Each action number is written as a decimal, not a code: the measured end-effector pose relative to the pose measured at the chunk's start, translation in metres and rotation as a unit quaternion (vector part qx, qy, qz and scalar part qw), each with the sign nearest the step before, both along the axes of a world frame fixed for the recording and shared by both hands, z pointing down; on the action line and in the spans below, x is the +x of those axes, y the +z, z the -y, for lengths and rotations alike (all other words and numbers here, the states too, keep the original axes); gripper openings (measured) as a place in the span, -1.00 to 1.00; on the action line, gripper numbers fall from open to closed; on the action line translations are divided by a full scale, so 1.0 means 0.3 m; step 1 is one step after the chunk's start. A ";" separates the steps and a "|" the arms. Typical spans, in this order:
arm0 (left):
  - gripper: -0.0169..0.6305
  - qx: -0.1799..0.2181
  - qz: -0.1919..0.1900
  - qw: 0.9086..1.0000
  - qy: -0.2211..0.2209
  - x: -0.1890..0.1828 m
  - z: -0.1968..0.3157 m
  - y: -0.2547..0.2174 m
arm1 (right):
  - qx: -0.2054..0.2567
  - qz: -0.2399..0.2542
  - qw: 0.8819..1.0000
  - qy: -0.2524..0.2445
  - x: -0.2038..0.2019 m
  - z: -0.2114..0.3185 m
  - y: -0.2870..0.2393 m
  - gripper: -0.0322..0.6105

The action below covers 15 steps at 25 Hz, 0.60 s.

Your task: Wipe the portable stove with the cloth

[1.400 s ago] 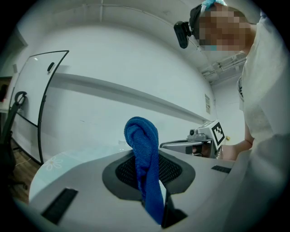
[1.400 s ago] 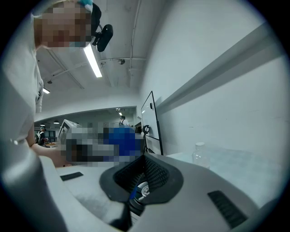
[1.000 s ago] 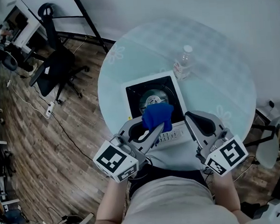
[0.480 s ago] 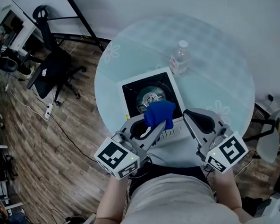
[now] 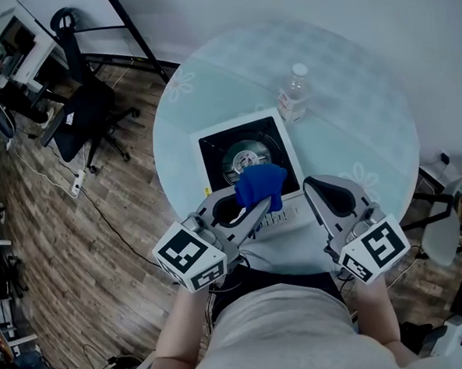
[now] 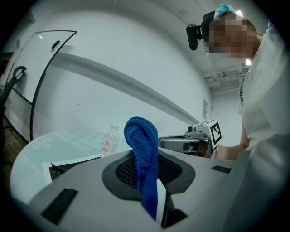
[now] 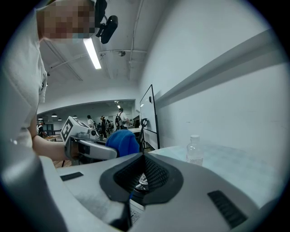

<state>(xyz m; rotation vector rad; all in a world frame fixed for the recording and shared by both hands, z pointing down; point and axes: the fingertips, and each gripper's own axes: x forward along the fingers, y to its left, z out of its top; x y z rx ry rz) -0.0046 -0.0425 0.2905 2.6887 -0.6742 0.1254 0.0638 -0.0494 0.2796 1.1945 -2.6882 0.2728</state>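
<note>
Bench (image 5: pixel 349 71): round, glass-topped.
Portable stove (image 5: pixel 213 150): on bench, centre toward 6 o'clock, burner exposed. No soil or wiped streaks discernible.
Left hand-held gripper (image 5: pixel 256 209): clenched on cloth, at stove's 6 o'clock edge.
Right hand-held gripper (image 5: pixel 323 200): jaws together, nothing between them, near stove's 4 o'clock corner.
Cloth (image 5: pixel 261 184): bunched upright, over burner's 6 o'clock rim. Contact with stove unclear.
Judgement: cloth in hand and at stove; wiping proper looks mostly left to do.
</note>
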 end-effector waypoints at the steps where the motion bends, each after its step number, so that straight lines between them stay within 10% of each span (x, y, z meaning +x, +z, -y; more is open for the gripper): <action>1: -0.67 0.000 0.001 1.000 0.001 0.000 0.001 0.002 | -0.002 -0.001 1.000 0.000 0.000 0.000 0.004 -0.83; 15: -0.67 -0.011 -0.007 1.000 0.011 0.010 -0.012 0.015 | -0.019 0.006 1.000 -0.016 -0.013 -0.010 0.031 -0.83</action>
